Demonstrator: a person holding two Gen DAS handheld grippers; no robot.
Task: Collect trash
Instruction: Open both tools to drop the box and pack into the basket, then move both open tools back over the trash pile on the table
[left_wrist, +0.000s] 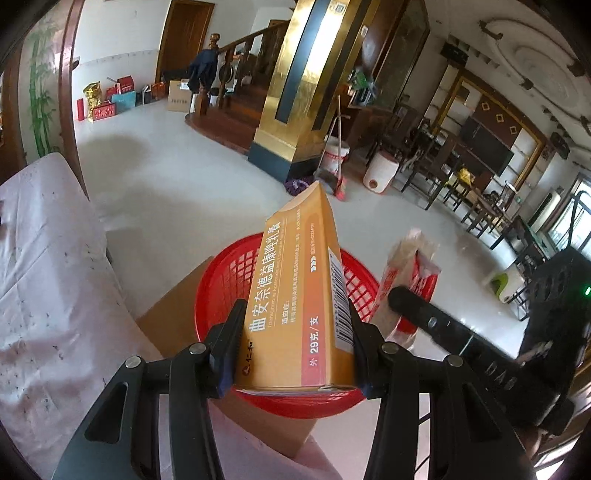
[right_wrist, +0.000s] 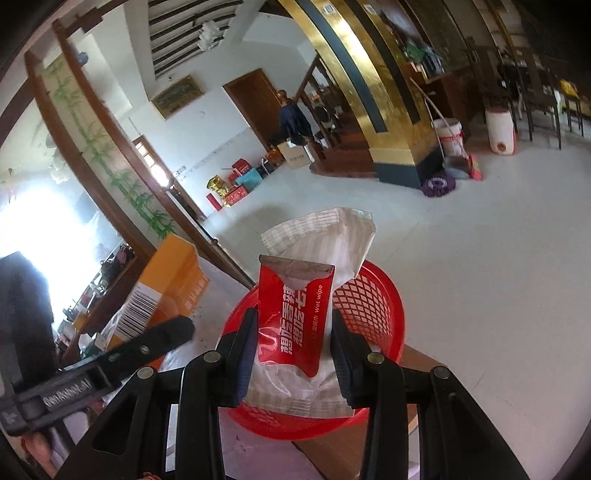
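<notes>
My left gripper (left_wrist: 295, 332) is shut on an orange medicine carton (left_wrist: 299, 295) and holds it above a red mesh basket (left_wrist: 221, 280). My right gripper (right_wrist: 293, 343) is shut on a red and white wet wipe packet (right_wrist: 295, 317), also above the red basket (right_wrist: 376, 302). The wet wipe packet (left_wrist: 410, 269) and a right finger (left_wrist: 424, 314) show at the right of the left wrist view. The orange carton (right_wrist: 162, 291) and a left finger (right_wrist: 162, 338) show at the left of the right wrist view.
The basket stands on a brown cardboard box (left_wrist: 173, 321) beside a bed with a white patterned sheet (left_wrist: 44, 277). Beyond lie a pale tiled floor (left_wrist: 166, 177), a gold pillar (left_wrist: 295, 96), a wooden staircase (left_wrist: 236, 92), buckets and a broom (left_wrist: 336, 155), and dark chairs (left_wrist: 443, 170).
</notes>
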